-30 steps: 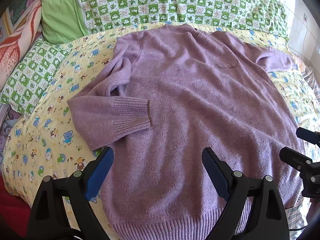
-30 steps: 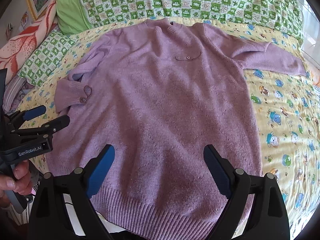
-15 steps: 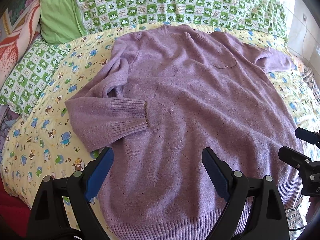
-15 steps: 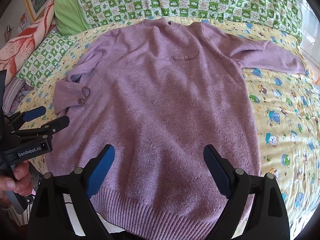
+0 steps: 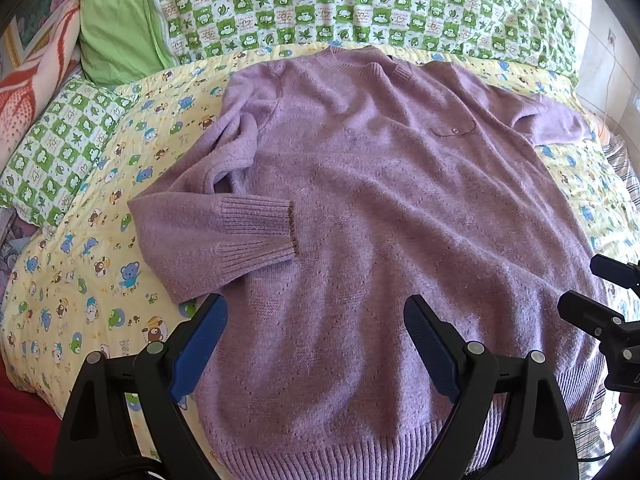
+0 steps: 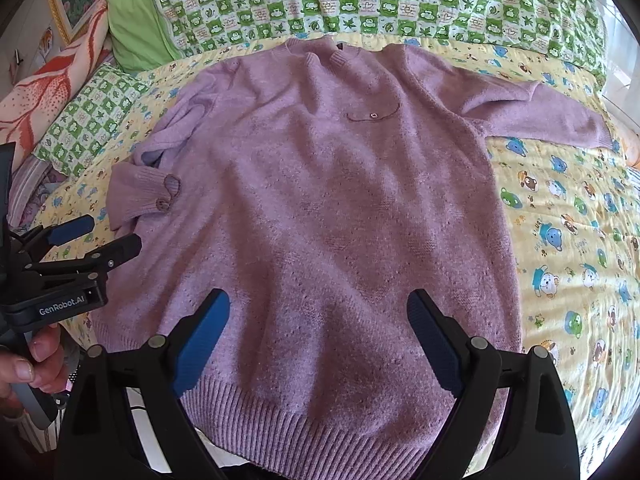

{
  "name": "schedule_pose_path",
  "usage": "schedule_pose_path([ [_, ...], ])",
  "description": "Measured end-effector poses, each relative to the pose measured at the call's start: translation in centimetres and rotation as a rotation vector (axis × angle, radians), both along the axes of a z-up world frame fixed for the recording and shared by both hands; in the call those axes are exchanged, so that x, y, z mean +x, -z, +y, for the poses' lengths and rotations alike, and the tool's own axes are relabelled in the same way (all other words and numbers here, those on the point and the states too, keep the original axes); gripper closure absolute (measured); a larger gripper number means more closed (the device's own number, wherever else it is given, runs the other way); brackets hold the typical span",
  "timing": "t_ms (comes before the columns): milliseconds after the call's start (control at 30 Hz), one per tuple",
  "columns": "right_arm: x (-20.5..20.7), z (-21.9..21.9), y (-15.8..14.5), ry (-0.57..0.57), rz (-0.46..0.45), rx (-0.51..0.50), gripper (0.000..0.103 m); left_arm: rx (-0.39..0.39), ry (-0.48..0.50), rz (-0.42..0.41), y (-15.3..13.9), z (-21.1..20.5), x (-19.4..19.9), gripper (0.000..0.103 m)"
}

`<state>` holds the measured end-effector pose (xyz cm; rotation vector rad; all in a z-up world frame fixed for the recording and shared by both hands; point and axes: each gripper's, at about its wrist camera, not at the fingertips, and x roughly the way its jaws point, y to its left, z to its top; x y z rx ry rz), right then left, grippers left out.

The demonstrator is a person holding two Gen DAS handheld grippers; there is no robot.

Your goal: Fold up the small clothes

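A purple knitted sweater lies flat, front up, on the bed, collar at the far side and ribbed hem nearest me. Its left sleeve is folded in with the cuff resting on the body; the other sleeve stretches out to the right. My left gripper hovers open above the lower left body, nothing between its blue pads. My right gripper hovers open above the hem area. Each gripper shows at the edge of the other's view: the left gripper and the right gripper.
A yellow cartoon-print quilt covers the bed. A green checked blanket and a green pillow lie along the far side, a checked pillow and red floral blanket at the left. A hand holds the left gripper's handle.
Both cameras have shifted slightly, so the sweater sits a little higher in view. The sweater itself has not moved, and both grippers stay open.
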<state>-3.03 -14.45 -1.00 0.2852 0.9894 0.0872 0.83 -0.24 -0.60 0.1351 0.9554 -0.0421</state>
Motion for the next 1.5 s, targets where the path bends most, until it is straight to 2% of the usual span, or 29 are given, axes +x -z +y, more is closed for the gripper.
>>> schedule_pose_path([
  [333,0.4,-0.5,-0.1,0.004,0.0,0.019,0.013,0.003,-0.009,0.011,0.4,-0.3,1.0,0.012],
  [533,1.4,-4.1,0.1,0.092,0.001,0.059,0.012,-0.01,-0.024,0.03,0.4,-0.6,3.3,0.012],
  [667,2.4,-8.8,0.7,0.194,0.008,0.092,0.013,-0.002,-0.035,0.026,0.0,-0.8,5.7,0.012],
  [800,3.5,-15.3,1.5,0.357,0.018,0.141,0.013,0.012,-0.053,0.041,-0.2,-1.1,8.7,0.012],
  [1067,7.0,-27.5,3.8,0.569,0.01,0.177,0.013,0.015,-0.057,0.065,-0.3,-2.8,15.2,0.012],
  [1133,8.3,-30.8,4.6,0.626,-0.002,0.19,0.015,0.024,-0.057,0.084,0.0,-3.3,16.8,0.012],
  [1267,10.5,-37.2,6.6,0.749,-0.012,0.245,0.029,0.039,-0.05,0.085,0.4,-4.4,20.3,0.012],
  [1367,12.0,-41.7,8.3,0.83,-0.017,0.255,0.033,0.04,-0.052,0.086,0.8,-4.8,23.0,0.012],
  [1500,14.0,-45.7,10.4,0.887,-0.026,0.308,0.035,0.047,-0.079,0.113,2.1,-4.5,26.4,0.012],
])
